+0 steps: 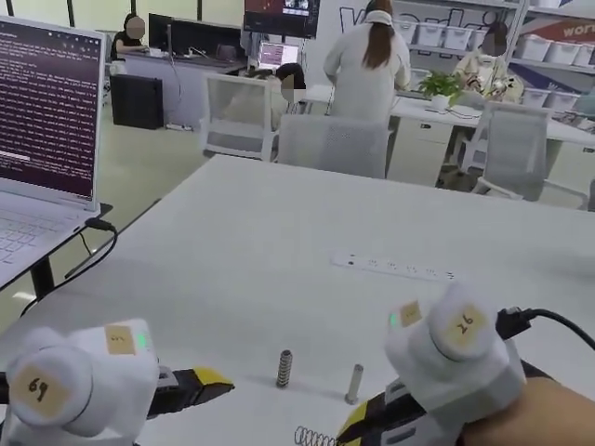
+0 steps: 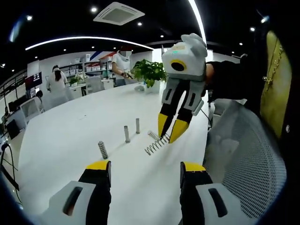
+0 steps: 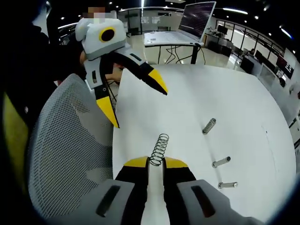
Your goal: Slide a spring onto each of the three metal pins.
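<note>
Three thin metal pins stand on the white table. One pin wears a spring. Two pins are bare; one of them shows in the head view. A loose spring lies near the table's front edge. My right gripper is shut on the spring's near end. My left gripper hangs open and holds nothing, a little to the left of the pins.
A white power strip lies across the table beyond the pins. An open laptop sits on a stand at the left. A mesh chair stands at the table's near edge. People and office chairs are far behind.
</note>
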A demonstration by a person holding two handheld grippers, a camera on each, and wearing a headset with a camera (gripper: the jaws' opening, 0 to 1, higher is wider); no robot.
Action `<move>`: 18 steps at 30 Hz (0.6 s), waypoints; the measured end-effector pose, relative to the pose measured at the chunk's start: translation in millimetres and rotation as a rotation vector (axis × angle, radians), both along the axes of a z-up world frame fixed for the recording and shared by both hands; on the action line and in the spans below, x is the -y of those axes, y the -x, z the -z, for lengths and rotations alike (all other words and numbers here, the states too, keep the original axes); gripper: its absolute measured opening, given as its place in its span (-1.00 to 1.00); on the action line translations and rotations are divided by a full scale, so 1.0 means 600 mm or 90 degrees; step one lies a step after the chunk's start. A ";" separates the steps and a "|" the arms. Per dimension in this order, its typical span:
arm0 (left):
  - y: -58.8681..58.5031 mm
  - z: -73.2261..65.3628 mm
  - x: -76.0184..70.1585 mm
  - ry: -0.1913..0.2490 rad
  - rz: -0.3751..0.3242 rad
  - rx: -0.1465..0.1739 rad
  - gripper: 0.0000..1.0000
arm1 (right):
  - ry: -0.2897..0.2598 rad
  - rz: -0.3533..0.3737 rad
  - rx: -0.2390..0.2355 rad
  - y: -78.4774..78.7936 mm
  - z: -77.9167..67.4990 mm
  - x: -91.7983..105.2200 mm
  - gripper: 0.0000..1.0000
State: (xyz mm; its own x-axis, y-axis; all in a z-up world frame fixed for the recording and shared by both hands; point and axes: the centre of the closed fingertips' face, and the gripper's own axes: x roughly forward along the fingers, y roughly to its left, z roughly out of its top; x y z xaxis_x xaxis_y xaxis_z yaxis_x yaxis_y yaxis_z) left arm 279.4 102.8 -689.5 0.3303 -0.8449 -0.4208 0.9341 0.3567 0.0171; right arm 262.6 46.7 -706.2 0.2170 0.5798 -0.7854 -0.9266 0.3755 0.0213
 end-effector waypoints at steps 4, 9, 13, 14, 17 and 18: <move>0.008 0.003 0.009 -0.004 0.038 0.013 0.02 | -0.011 -0.027 -0.003 0.012 -0.014 -0.014 -0.83; 0.014 -0.001 0.015 0.001 0.063 0.025 -0.12 | -0.024 -0.050 -0.008 0.022 -0.025 -0.022 -0.83; 0.025 0.000 0.020 -0.004 0.096 0.036 -0.27 | -0.026 -0.068 -0.015 0.031 -0.026 -0.024 -0.83; 0.028 0.003 0.021 -0.012 0.104 0.040 -0.30 | -0.025 -0.071 -0.016 0.033 -0.027 -0.026 -0.83; 0.037 0.005 0.028 -0.018 0.127 0.052 -0.39 | -0.023 -0.084 -0.021 0.040 -0.028 -0.032 -0.83; 0.040 0.006 0.031 -0.021 0.135 0.055 -0.43 | -0.023 -0.089 -0.026 0.043 -0.028 -0.034 -0.83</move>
State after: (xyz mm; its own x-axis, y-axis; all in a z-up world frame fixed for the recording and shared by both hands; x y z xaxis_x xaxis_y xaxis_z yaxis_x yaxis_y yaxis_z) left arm 255.3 84.4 -693.3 0.1830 -0.8855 -0.4271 0.9826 0.1504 0.1091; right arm 236.6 67.3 -689.3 0.1008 0.6299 -0.7701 -0.9678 0.2414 0.0708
